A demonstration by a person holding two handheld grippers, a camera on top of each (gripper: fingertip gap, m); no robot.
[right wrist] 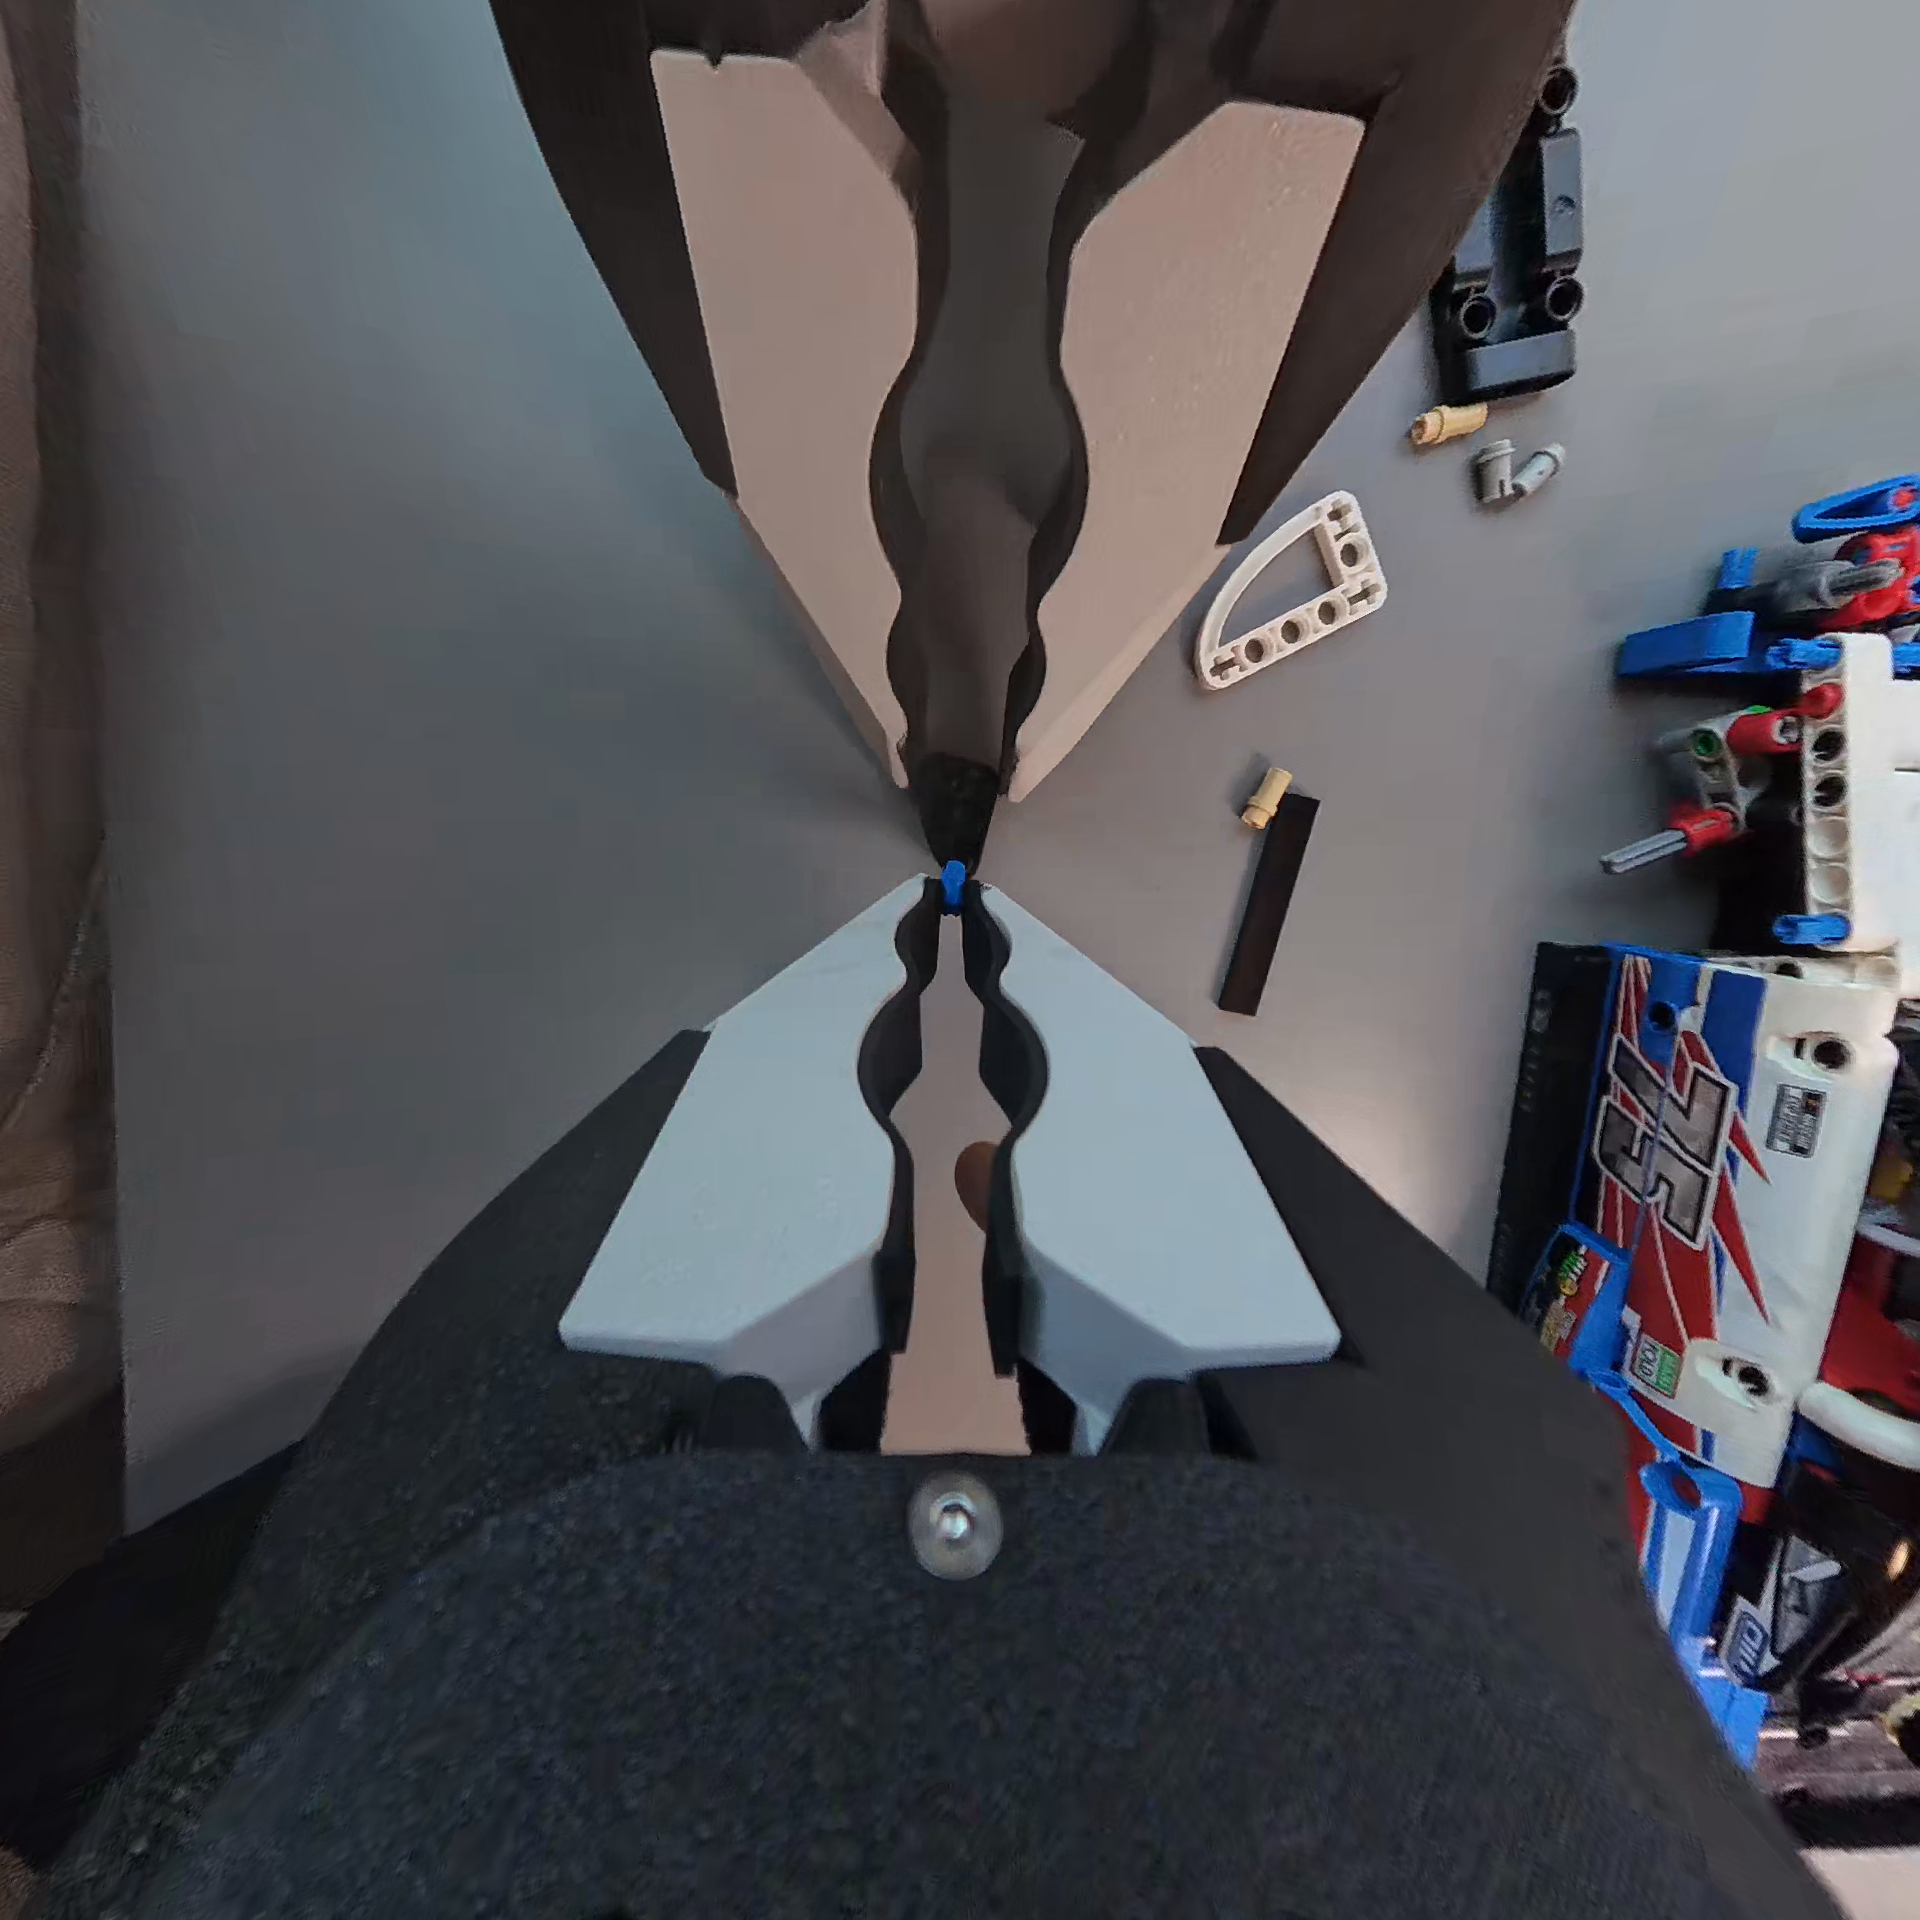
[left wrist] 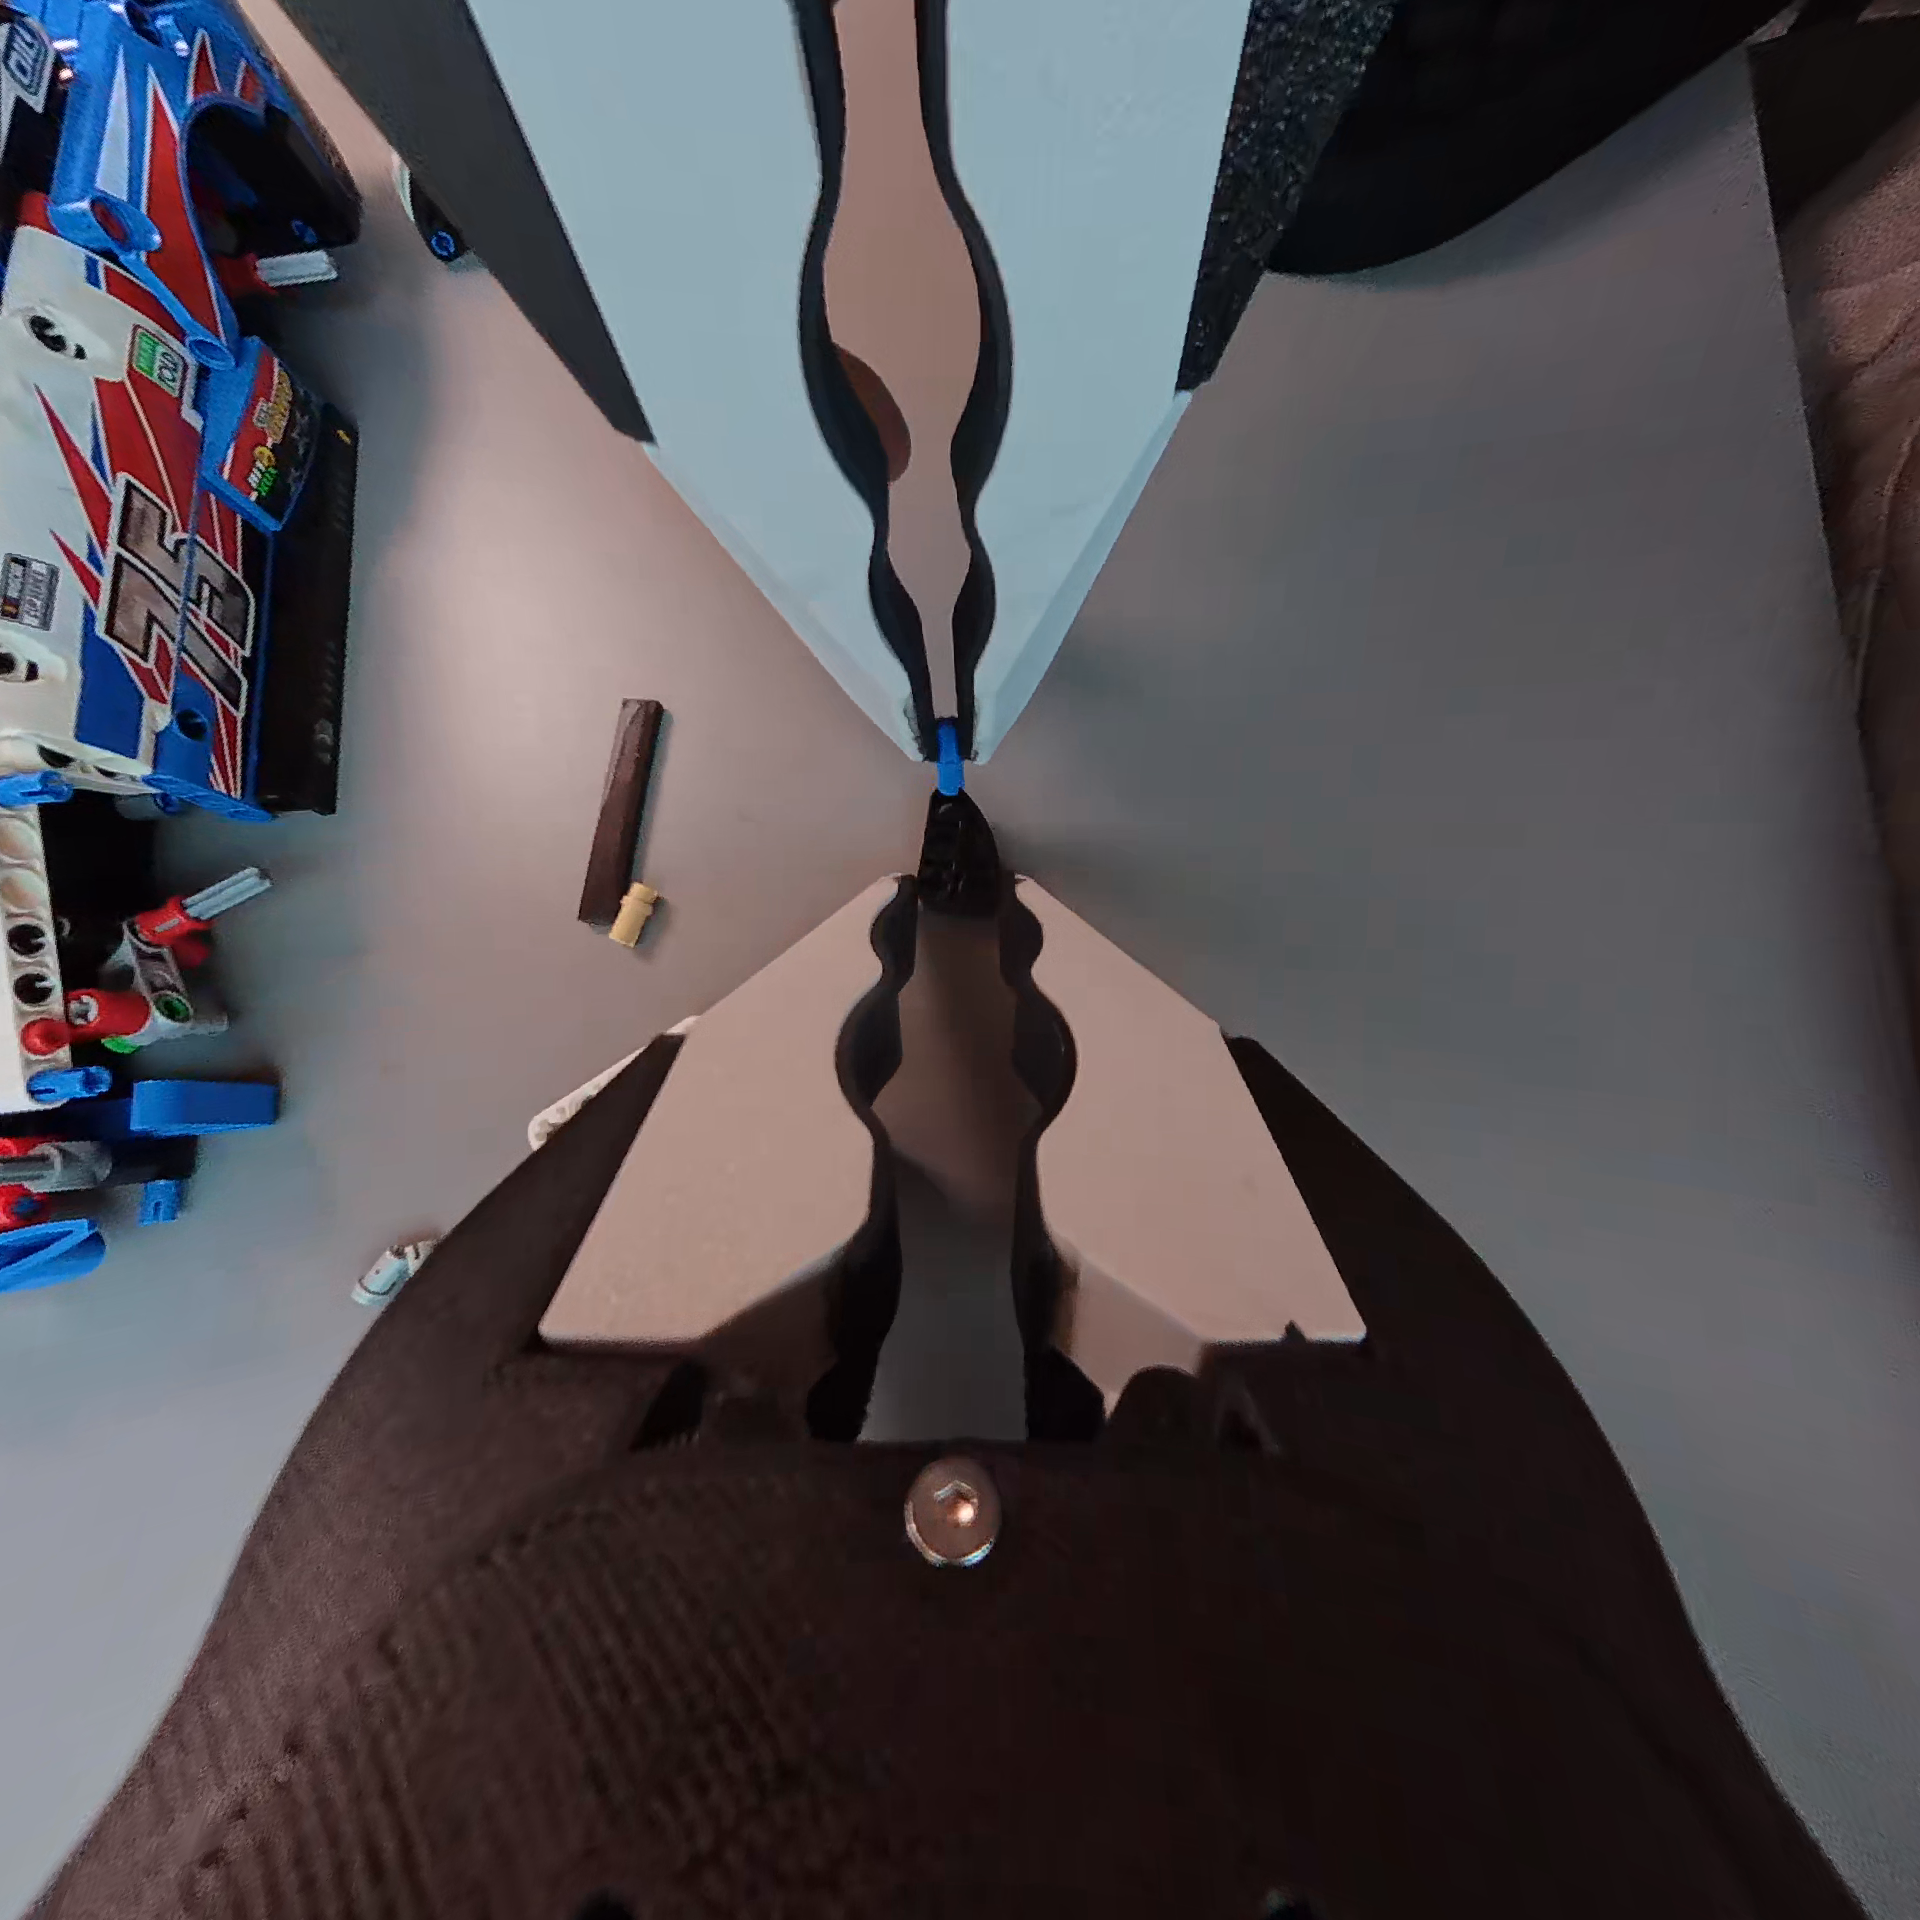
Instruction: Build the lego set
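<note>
Blue pin (right wrist: 953,896) pinched in right claw (right wrist: 951,906), black piece (left wrist: 956,871) gripped in left claw (left wrist: 958,896), tips meeting.

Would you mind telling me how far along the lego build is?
Mostly done: the stickered car body is assembled. In hand: the right gripper holds a blue pin against the black piece in the left gripper. Left: the white panel, black beam and tan pin lie loose.

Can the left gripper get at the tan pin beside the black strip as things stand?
Probably not yet. The left gripper is shut on a black piece, meeting the blue pin in the right gripper. The tan pin lies unobstructed on the table, touching the black strip.
</note>
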